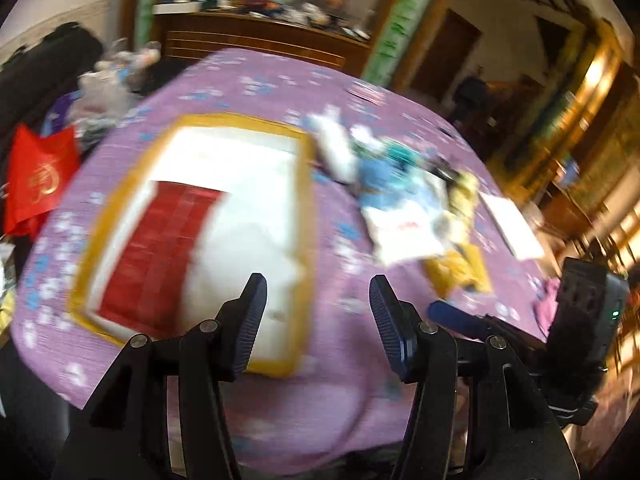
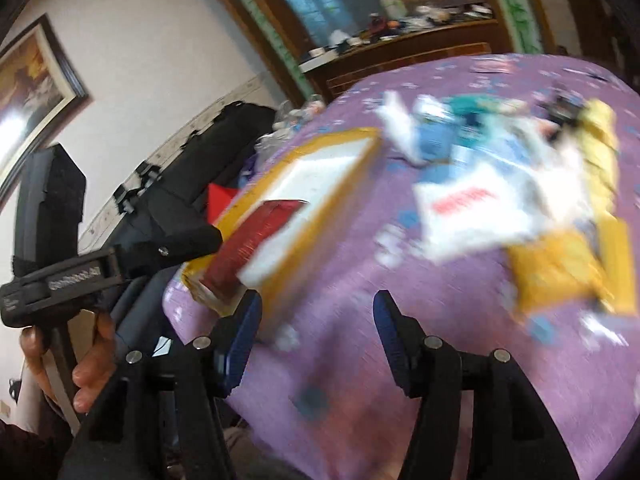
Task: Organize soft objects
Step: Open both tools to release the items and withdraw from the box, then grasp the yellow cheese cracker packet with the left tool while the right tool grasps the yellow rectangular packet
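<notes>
Both grippers hover spread and empty over the purple cloth [image 1: 340, 92], the left gripper [image 1: 318, 312] near the yellow-rimmed box [image 1: 304, 184], the right gripper [image 2: 316, 332] facing the soft-object pile [image 2: 480, 168] (blurred) beside that box.

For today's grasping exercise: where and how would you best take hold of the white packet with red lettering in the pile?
Probably grip the white packet by its near free edge, from the camera side. It lies flat on the purple cloth, its far side under the pile.
</notes>
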### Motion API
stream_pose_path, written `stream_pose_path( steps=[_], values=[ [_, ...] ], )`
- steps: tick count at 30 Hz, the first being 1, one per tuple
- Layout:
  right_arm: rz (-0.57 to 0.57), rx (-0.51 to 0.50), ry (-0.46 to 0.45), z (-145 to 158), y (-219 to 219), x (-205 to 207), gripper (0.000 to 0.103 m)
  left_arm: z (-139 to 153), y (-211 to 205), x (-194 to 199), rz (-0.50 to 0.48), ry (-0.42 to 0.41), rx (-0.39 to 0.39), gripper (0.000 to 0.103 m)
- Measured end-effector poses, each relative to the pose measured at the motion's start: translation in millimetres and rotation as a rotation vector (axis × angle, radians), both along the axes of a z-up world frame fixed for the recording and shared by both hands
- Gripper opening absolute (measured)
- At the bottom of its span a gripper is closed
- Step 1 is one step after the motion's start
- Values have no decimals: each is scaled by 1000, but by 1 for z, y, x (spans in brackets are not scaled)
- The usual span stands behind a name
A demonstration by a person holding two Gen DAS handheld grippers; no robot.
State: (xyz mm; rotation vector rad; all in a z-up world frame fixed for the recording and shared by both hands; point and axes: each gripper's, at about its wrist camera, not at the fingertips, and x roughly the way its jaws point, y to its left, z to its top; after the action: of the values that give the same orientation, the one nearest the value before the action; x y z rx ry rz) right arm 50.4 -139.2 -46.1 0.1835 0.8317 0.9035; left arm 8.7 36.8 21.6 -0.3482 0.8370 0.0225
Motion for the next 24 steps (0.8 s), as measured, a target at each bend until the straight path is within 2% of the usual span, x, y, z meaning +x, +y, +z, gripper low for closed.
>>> stream_pose_path(
  steps=[3,5,7,18,24],
  values=[
    [-66,-2,3,-2,-32,-2,58,-2,-38,10,-88,16,-17,54],
    [-105,-1,-2,-1,-49,0,64,-3,-57,11,-111,21,-6,54],
    [-157,14,10,-3,-72,6,65,-5,-71,14,-133,28,-11,54],
    [-353,24,86,-17,-114,58,65,-21,-90,30,-195,67,-54,54],
    [-441,-2,131,-32,-137,101,64,-25,-99,43,-234,60,-44,53]
  ],
)
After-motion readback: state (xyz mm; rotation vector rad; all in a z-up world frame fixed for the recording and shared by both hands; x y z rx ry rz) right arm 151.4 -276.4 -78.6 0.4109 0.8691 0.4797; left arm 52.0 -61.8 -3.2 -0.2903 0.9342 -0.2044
